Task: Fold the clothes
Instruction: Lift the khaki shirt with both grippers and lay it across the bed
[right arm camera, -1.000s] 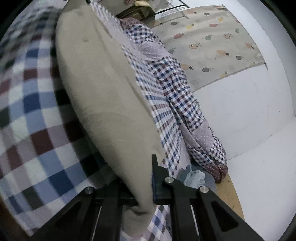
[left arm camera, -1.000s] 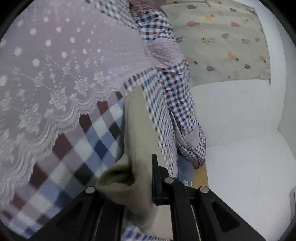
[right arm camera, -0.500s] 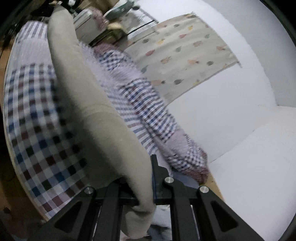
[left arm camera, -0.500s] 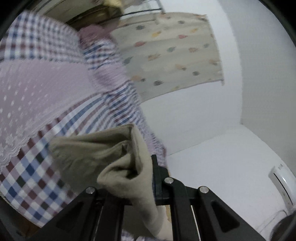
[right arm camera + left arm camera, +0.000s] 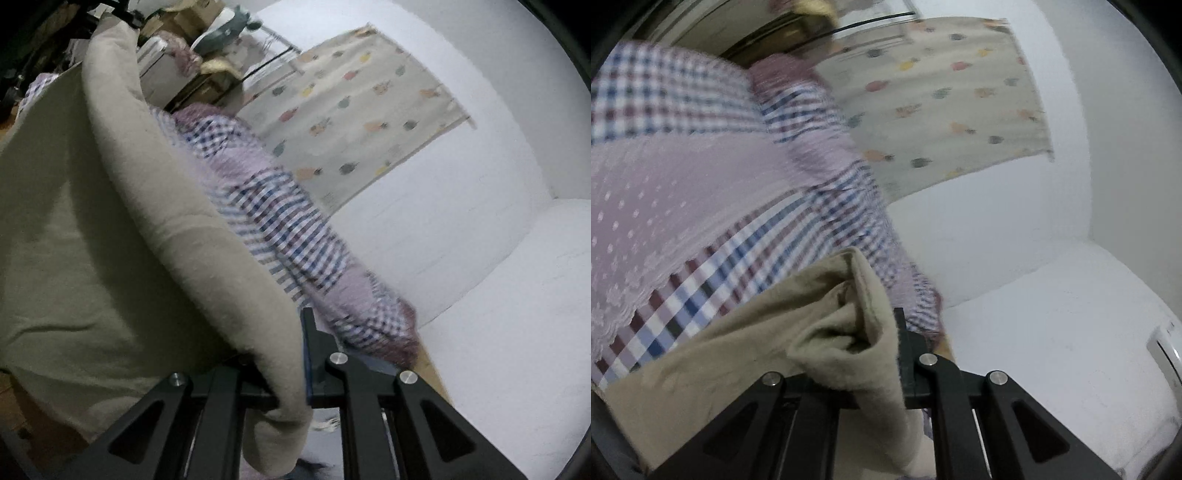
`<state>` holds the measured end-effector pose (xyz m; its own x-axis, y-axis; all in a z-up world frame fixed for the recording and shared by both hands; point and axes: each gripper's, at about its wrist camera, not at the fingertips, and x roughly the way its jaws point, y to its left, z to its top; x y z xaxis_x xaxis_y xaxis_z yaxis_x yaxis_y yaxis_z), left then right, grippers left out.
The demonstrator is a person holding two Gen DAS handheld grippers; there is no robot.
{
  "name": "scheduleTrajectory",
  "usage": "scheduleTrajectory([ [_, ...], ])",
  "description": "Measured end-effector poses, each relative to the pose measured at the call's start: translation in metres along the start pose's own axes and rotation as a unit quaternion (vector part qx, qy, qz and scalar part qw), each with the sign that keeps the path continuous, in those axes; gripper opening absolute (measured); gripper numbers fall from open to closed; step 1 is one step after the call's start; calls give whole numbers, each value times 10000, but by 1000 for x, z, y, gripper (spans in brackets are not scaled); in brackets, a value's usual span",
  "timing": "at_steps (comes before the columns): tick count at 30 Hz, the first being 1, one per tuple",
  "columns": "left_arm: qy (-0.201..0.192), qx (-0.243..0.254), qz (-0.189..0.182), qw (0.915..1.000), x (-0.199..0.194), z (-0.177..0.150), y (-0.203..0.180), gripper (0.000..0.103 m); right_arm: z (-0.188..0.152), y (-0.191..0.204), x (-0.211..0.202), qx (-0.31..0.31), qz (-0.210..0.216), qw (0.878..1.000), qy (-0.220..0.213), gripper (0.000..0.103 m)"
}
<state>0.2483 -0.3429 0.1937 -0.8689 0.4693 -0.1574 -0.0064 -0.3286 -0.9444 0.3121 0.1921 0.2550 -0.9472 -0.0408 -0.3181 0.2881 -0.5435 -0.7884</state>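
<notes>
Both grippers have risen, lifting the beige garment (image 5: 110, 229) off the checked bedding (image 5: 683, 110) | left gripper (image 5: 886, 354) and right gripper (image 5: 295, 354) clamp its edge | risk: thick bunched fabric slipping out.

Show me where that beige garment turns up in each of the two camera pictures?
Left wrist view: beige garment bunched at bottom centre, clamped in the left gripper.
Right wrist view: beige garment fills the left half, pinched by the right gripper.
Shared landmark: fruit-print cloth on the white wall.
</notes>
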Motion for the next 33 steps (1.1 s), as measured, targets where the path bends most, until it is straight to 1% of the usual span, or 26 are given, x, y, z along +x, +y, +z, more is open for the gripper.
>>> scheduleTrajectory([
  [2, 40, -153, 266, 9995, 20, 5, 19, 6, -2, 6, 21, -26, 162, 9998, 131, 7],
  [4, 45, -233, 462, 9987, 41, 12, 30, 6, -3, 12, 43, -54, 322, 9991, 258, 7],
  [8, 51, -267, 790, 9965, 92, 36, 40, 6, 0, 20, 89, -167, 535, 9974, 460, 7],
  [11, 132, -206, 973, 9950, 129, 55, 42, 6, 9, 12, 134, -132, 699, 9956, 613, 7],
  [15, 313, -201, 1339, 9903, 178, 75, 50, 6, 11, 3, 196, 20, 1050, 9900, 944, 7],
  [17, 448, -280, 1620, 9854, 204, 86, 64, 6, 6, 5, 228, 95, 1320, 9843, 1164, 7],
  [20, 616, -466, 2046, 9758, 241, 95, 93, 6, -2, 12, 281, 201, 1783, 9721, 1512, 7],
  [22, 692, -482, 2308, 9694, 261, 96, 108, 6, -8, 18, 314, 312, 2053, 9630, 1715, 8],
  [25, 840, -527, 2590, 9608, 284, 95, 129, 6, -15, 28, 356, 462, 2377, 9499, 1977, 9],
  [27, 915, -546, 2711, 9566, 293, 96, 137, 6, -19, 35, 381, 553, 2559, 9413, 2133, 13],
  [28, 945, -589, 2732, 9555, 295, 98, 142, 7, -21, 38, 390, 599, 2609, 9385, 2182, 19],
  [29, 981, -659, 2724, 9549, 295, 99, 146, 8, -23, 39, 397, 650, 2611, 9372, 2219, 28],
  [30, 1018, -734, 2710, 9544, 295, 100, 151, 9, -25, 38, 403, 717, 2593, 9367, 2241, 32],
  [31, 1057, -796, 2691, 9540, 294, 101, 153, 10, -27, 34, 409, 841, 2541, 9370, 2244, 41],
  [32, 1091, -822, 2653, 9544, 293, 103, 153, 12, -29, 32, 412, 933, 2463, 9385, 2232, 52],
  [33, 1123, -840, 2610, 9551, 293, 104, 151, 15, -30, 27, 414, 1066, 2313, 9413, 2216, 56],
])
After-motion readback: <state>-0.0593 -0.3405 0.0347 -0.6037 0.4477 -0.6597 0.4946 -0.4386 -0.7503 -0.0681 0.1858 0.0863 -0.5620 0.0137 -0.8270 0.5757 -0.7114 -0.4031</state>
